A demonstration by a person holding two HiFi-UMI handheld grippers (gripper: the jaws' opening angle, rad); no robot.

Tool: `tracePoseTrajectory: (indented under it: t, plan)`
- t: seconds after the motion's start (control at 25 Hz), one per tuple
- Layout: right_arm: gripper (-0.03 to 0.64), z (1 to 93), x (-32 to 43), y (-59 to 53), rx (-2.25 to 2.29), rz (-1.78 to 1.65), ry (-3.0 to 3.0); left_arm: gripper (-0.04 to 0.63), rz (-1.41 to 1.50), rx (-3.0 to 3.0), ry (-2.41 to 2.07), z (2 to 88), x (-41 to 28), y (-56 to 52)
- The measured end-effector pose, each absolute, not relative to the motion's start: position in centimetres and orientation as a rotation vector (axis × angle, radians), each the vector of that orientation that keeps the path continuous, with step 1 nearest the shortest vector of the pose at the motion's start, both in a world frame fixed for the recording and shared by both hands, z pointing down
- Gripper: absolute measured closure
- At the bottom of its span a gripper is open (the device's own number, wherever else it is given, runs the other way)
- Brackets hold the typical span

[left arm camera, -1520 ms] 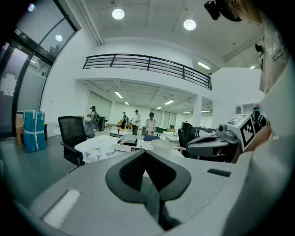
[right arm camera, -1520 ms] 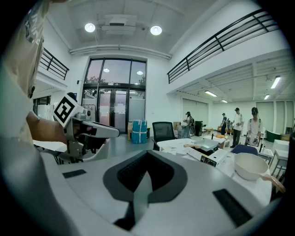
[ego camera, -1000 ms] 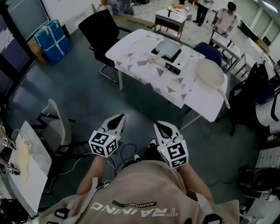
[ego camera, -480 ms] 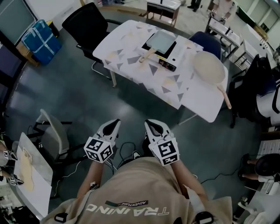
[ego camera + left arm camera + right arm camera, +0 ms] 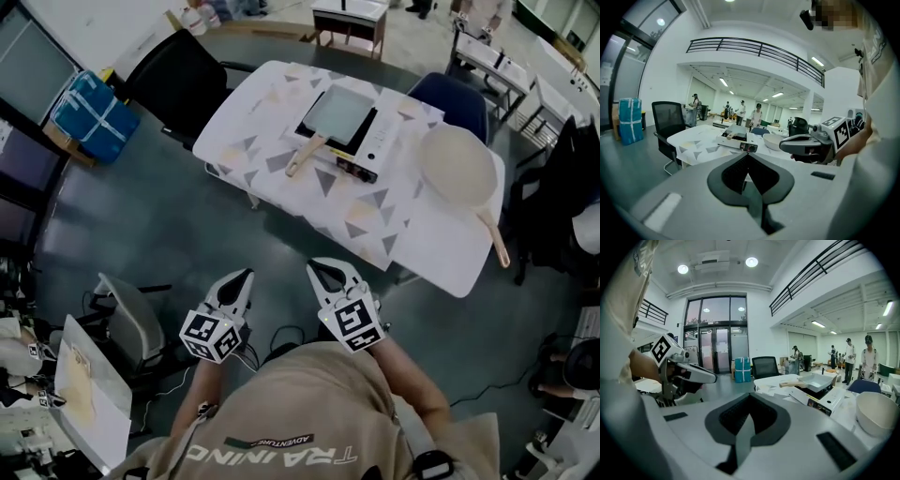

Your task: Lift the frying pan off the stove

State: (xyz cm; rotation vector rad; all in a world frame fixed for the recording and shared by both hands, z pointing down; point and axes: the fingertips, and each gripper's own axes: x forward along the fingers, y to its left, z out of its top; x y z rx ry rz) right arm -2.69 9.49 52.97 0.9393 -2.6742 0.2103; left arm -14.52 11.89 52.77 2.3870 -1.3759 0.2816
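Observation:
A square grey frying pan (image 5: 337,111) with a wooden handle (image 5: 302,157) sits on a portable stove (image 5: 372,148) on the white patterned table (image 5: 262,112), far ahead of me. My left gripper (image 5: 241,278) and right gripper (image 5: 323,272) are held close to my body over the floor, well short of the table. Both are shut with nothing between the jaws. The right gripper view shows the frying pan (image 5: 820,380) on the stove (image 5: 825,399), and the left gripper view shows the same stove (image 5: 740,143) small and distant.
A round pale pan (image 5: 457,167) with a long wooden handle lies on the table's right part. A black office chair (image 5: 183,80) and a blue chair (image 5: 450,98) flank the table. A grey chair (image 5: 131,319) and a small table (image 5: 84,403) stand at my left.
The table with the pan has come nearer and lower in the head view. Both grippers stay shut in front of my body.

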Motion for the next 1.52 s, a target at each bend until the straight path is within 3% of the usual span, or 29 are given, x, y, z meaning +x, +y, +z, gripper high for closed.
tracePoseTrajectory:
  t: [0.48, 1.12, 1.52]
  plan:
    - [0.620, 55.4, -3.1, 2.3, 0.895, 0.420, -2.741, 0.603, 0.296, 2.240, -1.477, 54.3, -17.5, 7.2]
    - [0.620, 51.7, -7.9, -9.4, 1.163, 0.312, -2.641, 0.603, 0.287, 2.484, -1.253, 52.6, -21.5, -7.5]
    - [0.620, 52.3, -8.7, -11.0, 1.395, 0.291, -2.448, 0.603, 0.321, 2.535, -0.998, 55.6, -24.3, -11.9]
